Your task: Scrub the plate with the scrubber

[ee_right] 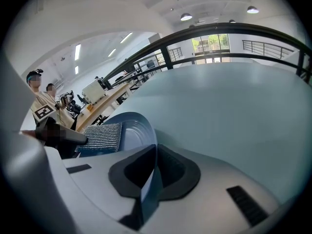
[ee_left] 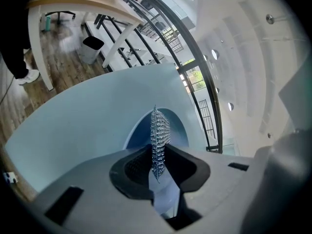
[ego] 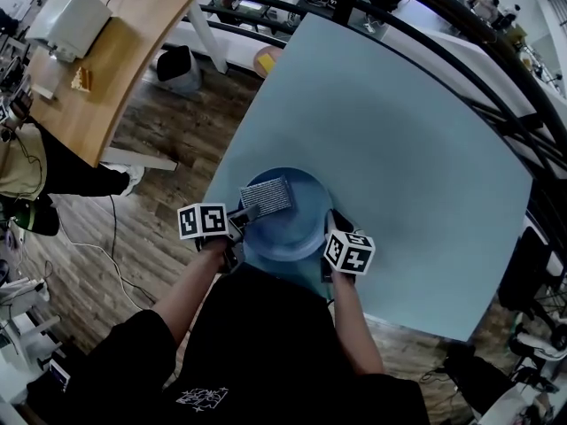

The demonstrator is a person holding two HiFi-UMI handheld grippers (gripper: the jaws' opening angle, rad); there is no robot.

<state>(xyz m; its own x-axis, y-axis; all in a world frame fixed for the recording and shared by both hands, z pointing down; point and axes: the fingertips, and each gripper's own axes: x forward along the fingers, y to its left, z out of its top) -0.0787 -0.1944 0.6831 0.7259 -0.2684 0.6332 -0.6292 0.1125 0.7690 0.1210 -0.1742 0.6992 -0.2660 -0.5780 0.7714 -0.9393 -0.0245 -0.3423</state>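
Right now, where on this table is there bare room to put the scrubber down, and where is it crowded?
The table is bare beyond the plate, all the way to the railing, and to the plate's right. It is crowded only at the near edge: the left gripper holds the scrubber over the plate, and the right gripper's jaws grip its rim.

Blue plate (ego: pixel 292 228) and silvery mesh scrubber (ego: pixel 267 196)
Scrubber lies across the plate's upper-left face; plate sits near the table's front edge.
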